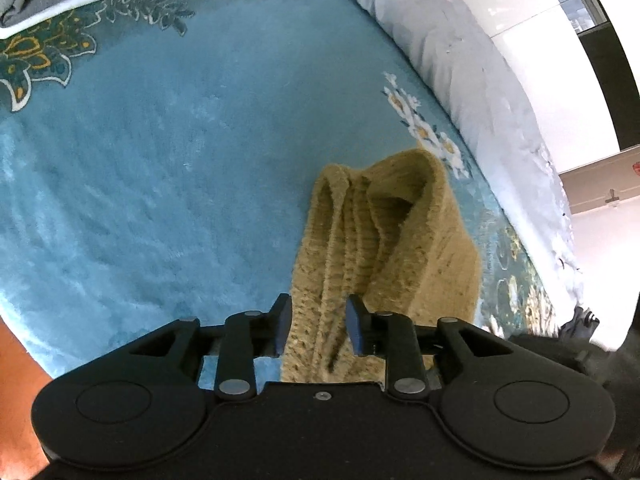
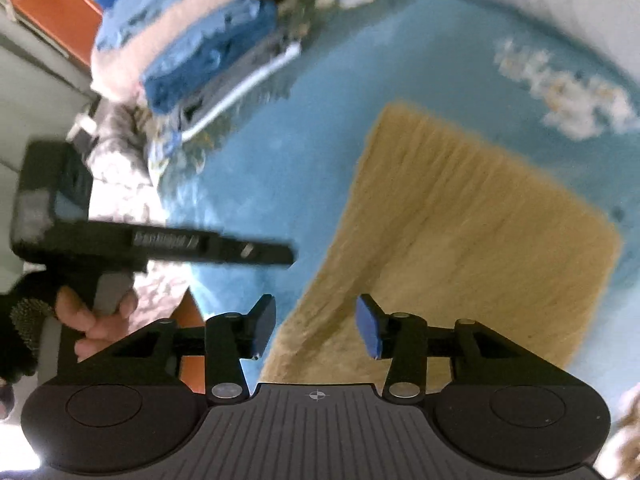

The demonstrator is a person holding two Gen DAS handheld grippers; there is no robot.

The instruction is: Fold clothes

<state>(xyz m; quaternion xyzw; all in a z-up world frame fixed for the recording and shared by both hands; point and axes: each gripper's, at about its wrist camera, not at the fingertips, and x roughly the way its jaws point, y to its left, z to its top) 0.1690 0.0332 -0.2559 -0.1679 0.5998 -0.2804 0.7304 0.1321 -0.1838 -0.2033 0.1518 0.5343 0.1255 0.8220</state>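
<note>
My left gripper [image 1: 316, 326] jaws are pinching a bunched ridge of the sweater [image 1: 384, 240]; the knit is filling the gap between the blue pads [image 1: 354, 322] and draping forward and down from them, so I'm judging this end is being lifted off the rug [image 1: 160, 160]. From the left view the sweater is hanging in loose vertical folds, its far end nearing the rug by the flower print, with the quilt [image 1: 460, 52] beyond.

My right gripper [image 2: 316, 326] jaws are standing spread, nothing between them. The sweater [image 2: 460, 220] is lying just ahead and a bit right of them, its near left edge passing under the gap, but the pads aren't touching it as far as I can tell. The right view is blurred, so the contact is hard to call.

Further out on the right view: the other gripper's body [image 2: 160, 240] is sitting to the left in the gloved hand [image 2: 92, 320], and a stack [image 2: 192, 40] of folded clothes is lying well apart at the rug's [image 2: 300, 120] far left.

Progress, my guess: earlier garments are looking done in the stack; this sweater is looking narrowed to a long panel, mid-fold. Still to do: bringing one end over the other, flattening, moving it to the stack.
</note>
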